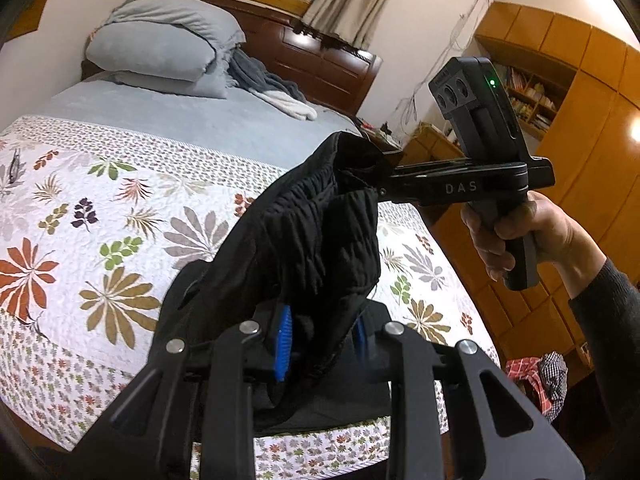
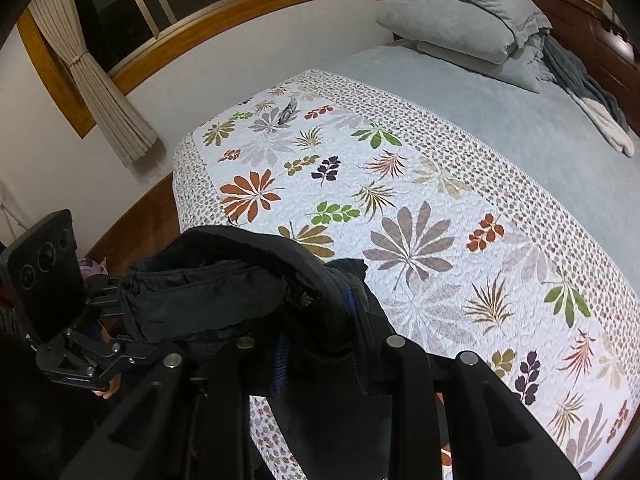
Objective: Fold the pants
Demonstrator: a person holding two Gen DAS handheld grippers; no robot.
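Black pants [image 1: 320,232] hang in the air over the near edge of the bed, held at the elastic waistband by both grippers. My left gripper [image 1: 320,336] is shut on one end of the waistband between its blue pads [image 1: 283,340]. My right gripper [image 1: 376,178] is shut on the other end, up and to the right. In the right wrist view the pants [image 2: 224,284] stretch from my right gripper [image 2: 320,344] to the left gripper [image 2: 120,300] at the lower left. The legs hang down out of sight.
The bed carries a white leaf-print quilt [image 1: 120,216] and a grey sheet [image 2: 540,120]. Grey pillows [image 1: 160,44] and a grey blanket [image 1: 276,88] lie at the headboard. Wooden cabinets [image 1: 580,140] stand on the right. Checked clothes [image 1: 540,372] lie on the floor. A curtained window [image 2: 120,40] is on the left wall.
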